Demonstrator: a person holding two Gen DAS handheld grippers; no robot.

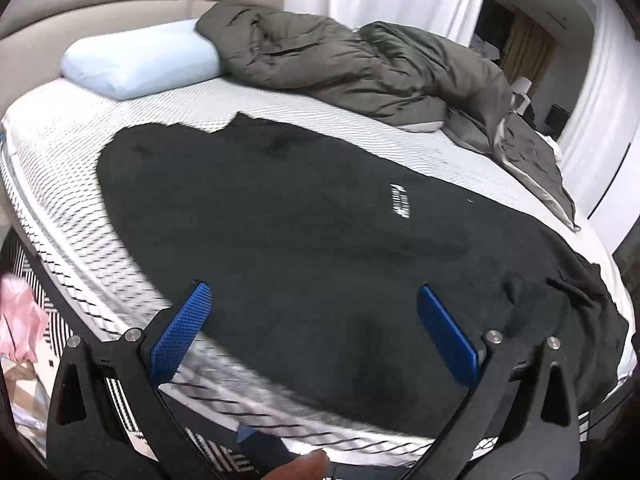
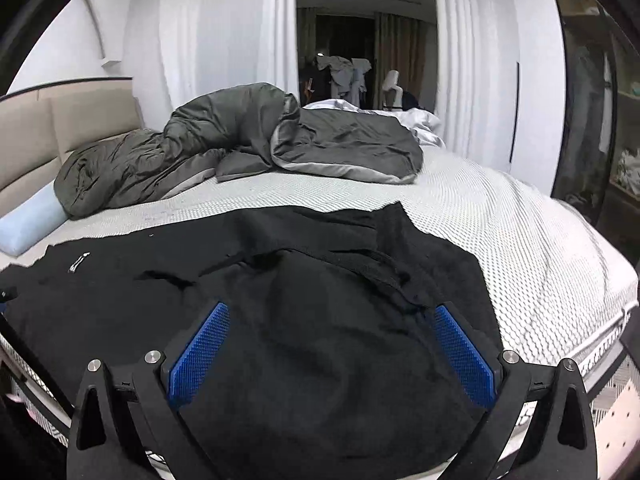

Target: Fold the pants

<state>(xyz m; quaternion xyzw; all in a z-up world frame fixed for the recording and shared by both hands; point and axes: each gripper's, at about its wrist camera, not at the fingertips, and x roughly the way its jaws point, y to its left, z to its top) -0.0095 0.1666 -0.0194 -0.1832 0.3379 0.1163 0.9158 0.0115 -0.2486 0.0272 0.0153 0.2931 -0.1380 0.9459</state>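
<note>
Both grippers hang over the near edge of the bed, and both stand wide open with nothing between their blue pads.

In the left wrist view, the left gripper (image 1: pixel 314 320) fills the bottom of the frame, its 2 black arms spreading to the lower corners. The black fleece-like pants (image 1: pixel 304 220) spread across the centre of the frame and run under the gap between the fingers. The left blue textured pad (image 1: pixel 182 326) sits over the fabric's edge where it meets the white ribbed mattress (image 1: pixel 60 160); the right pad lies fully over dark cloth. A small white logo (image 1: pixel 401 200) shows right of centre on the pants. A fingertip (image 1: pixel 300 466) pokes in at the bottom edge.

In the right wrist view, the right gripper (image 2: pixel 330 350) frames the lower middle, and the pants (image 2: pixel 120 300) fill the lower half of the frame, bunched and rumpled here, with a ribbed waistband (image 2: pixel 360 264) curling across just above the right pad. Cloth lies between and below both fingers; whether the pads touch it I cannot tell.

Upper frame: a crumpled olive-grey quilted duvet (image 2: pixel 240 140) is heaped along the far side of the bed, a pale blue pillow (image 1: pixel 140 62) sits at upper left in the left view, and white curtains (image 2: pixel 224 32) hang behind.
</note>
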